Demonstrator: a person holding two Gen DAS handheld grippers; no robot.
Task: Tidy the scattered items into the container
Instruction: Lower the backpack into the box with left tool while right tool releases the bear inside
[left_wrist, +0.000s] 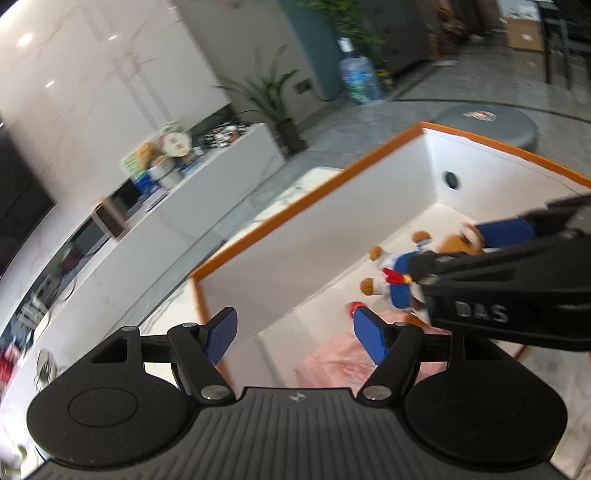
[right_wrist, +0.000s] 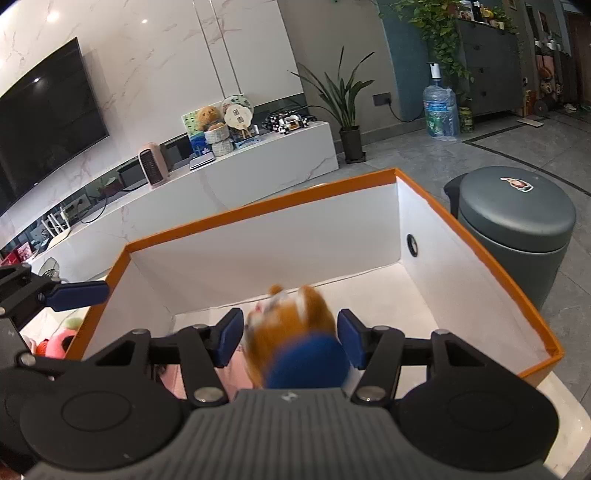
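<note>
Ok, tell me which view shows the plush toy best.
The left wrist view: the plush toy shows paws and blue outfit inside the box. The right wrist view shows only its blurred back, up close.

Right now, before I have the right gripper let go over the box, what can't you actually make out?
- Plush toy, right wrist view: motion-blurred; pad contact unclear.
- Same toy, left wrist view: right gripper covers its middle.
- Pink item on the box floor: left gripper hides part; identity unclear.
- Items outside the box: cut off by its wall.
</note>
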